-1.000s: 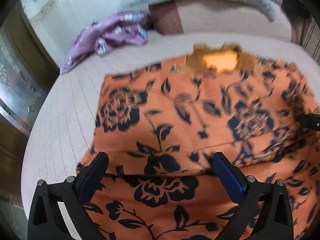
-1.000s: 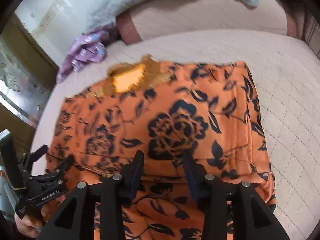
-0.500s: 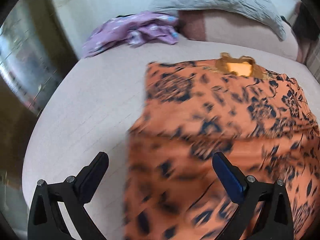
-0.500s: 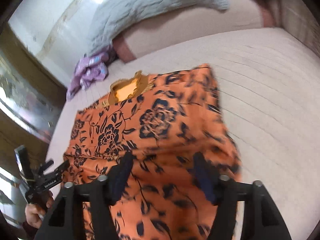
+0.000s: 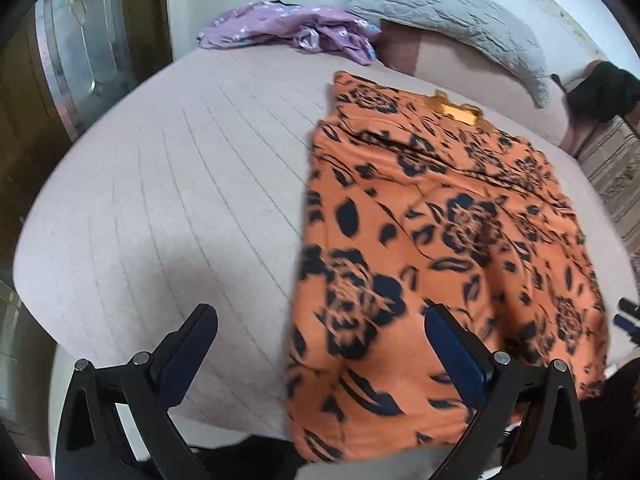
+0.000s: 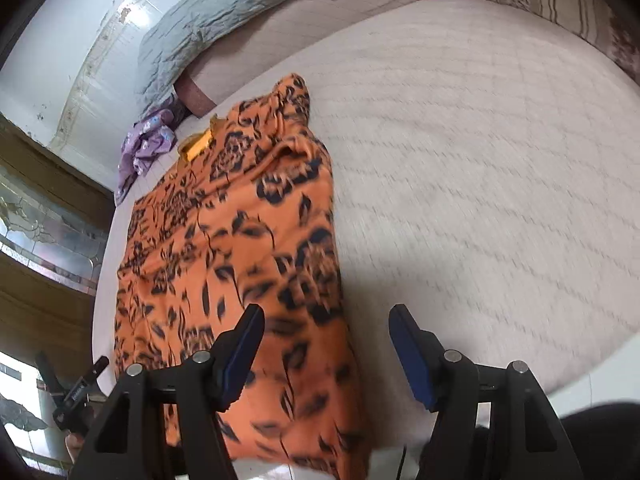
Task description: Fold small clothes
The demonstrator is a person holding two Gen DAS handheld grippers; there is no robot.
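An orange garment with dark blue flowers (image 5: 440, 232) lies spread flat on the pale bed (image 5: 180, 184), its yellow neck opening at the far end. It also shows in the right wrist view (image 6: 240, 232). My left gripper (image 5: 320, 344) is open and empty above the garment's near left edge. My right gripper (image 6: 326, 344) is open and empty above the garment's near right edge. Neither holds cloth.
A crumpled purple garment (image 5: 296, 28) lies at the far left of the bed. A grey pillow (image 5: 448, 16) rests at the headboard. A wooden cabinet with glass (image 5: 80, 52) stands left of the bed. A dark item (image 5: 600, 92) sits at the far right.
Both grippers have pulled back and apart, the left swinging to the garment's left edge, the right to its right edge. The right jaws have opened wider.
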